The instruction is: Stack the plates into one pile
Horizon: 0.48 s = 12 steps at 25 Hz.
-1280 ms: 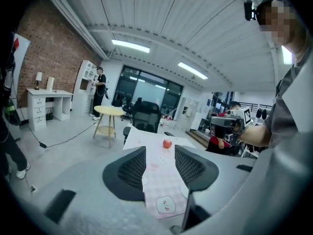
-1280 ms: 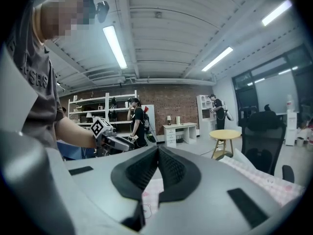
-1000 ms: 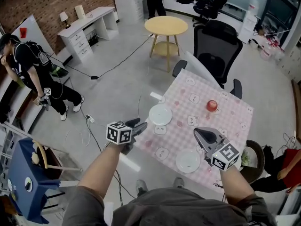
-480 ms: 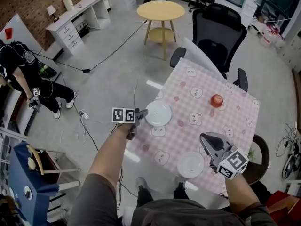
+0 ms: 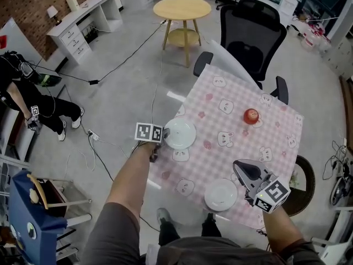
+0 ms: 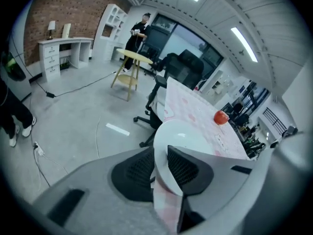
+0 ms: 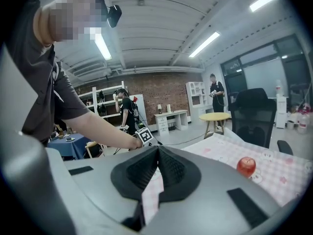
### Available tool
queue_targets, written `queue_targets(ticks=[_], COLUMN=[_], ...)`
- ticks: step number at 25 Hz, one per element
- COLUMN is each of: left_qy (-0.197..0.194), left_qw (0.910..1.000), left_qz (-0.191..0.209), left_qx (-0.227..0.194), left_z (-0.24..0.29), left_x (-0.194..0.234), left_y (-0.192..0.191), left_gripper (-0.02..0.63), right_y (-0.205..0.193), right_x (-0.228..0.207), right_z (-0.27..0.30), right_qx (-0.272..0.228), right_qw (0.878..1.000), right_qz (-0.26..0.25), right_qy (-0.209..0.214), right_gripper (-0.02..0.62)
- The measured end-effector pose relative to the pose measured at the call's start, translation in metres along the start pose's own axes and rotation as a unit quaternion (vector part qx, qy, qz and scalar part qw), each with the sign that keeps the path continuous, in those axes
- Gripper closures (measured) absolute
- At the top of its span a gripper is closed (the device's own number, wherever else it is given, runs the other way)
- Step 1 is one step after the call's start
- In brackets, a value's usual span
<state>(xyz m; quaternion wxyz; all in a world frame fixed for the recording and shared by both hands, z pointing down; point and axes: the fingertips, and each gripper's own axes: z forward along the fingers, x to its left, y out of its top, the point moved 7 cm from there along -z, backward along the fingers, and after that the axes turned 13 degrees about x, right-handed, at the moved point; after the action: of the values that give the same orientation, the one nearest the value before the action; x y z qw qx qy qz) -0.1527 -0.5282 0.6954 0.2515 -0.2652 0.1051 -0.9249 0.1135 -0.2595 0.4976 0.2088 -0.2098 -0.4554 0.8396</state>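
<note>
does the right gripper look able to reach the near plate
Probably yes: the near plate lies bare just beside the right gripper, nothing between them, though its shut jaws must open first.

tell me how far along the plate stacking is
Done: nothing is stacked; two round white plates lie apart on the pink checked tablecloth. In hand: the left gripper has just been closing its jaws and now pinches the rim of the far plate at the table's edge. Left: lift it and set it on the near plate, beside the shut, empty right gripper.
</note>
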Motion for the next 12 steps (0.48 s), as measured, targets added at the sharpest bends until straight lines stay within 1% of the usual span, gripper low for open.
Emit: queue_targets(ticks=[3,7,9,12], left_qy=[0.007,-0.006,-0.029,-0.089], left_qw=[0.9999,0.9994,0.9983,0.9925], left_qz=[0.009,0.007,-0.004,-0.020], left_qx=[-0.008,-0.034,-0.051,-0.082], left_z=[-0.006,-0.023,-0.036,-0.059], left_x=[-0.002,-0.003,-0.006,-0.020], left_y=[0.001,0.006,0.007,0.005], left_gripper=[0.529,0.552,0.566,0.588], right_y=[0.000,-0.001,0.000,0.003], right_x=[0.004,0.006,0.008,0.014], right_z=[-0.001,-0.004,-0.007,-0.010], right_qx=[0.001,-0.001,-0.002,-0.006], right_qw=[1.000,1.000,1.000,1.000], right_qz=[-0.002,-0.006,-0.008,-0.011], right_qy=[0.001,-0.001,-0.002,-0.002], right_gripper=[0.601,0.603,0.603,0.603])
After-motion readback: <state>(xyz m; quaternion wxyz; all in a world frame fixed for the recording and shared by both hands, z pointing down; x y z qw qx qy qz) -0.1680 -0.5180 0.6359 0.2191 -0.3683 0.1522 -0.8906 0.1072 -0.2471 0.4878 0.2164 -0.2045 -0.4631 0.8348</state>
